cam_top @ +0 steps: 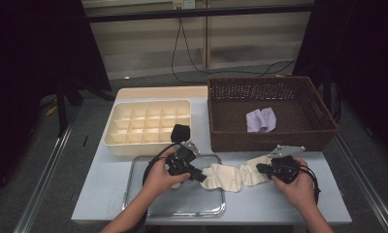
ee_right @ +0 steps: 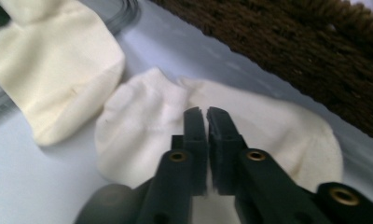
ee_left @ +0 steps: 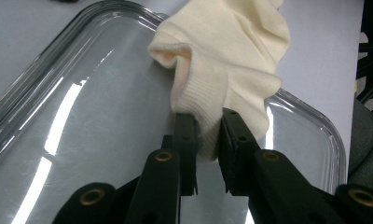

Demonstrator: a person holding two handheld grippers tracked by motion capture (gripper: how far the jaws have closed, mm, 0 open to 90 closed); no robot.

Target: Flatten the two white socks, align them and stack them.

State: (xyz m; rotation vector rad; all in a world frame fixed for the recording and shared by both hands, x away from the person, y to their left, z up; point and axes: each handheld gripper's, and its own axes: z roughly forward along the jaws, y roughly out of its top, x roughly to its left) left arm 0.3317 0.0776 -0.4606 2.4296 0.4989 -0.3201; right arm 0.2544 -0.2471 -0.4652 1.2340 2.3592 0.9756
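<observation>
Now left hand-held gripper (ee_left: 207,123) pinching cream sock (ee_left: 226,56).

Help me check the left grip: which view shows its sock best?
The left gripper view: the left gripper pinches the left sock at its cuff over the tray. The high view shows it small; the right gripper view, a blurred part.

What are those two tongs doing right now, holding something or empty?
Left tongs: closed on the cuff of a cream sock at the tray.
Right tongs: shut over the other cream sock; whether they pinch it cannot be told.
</observation>
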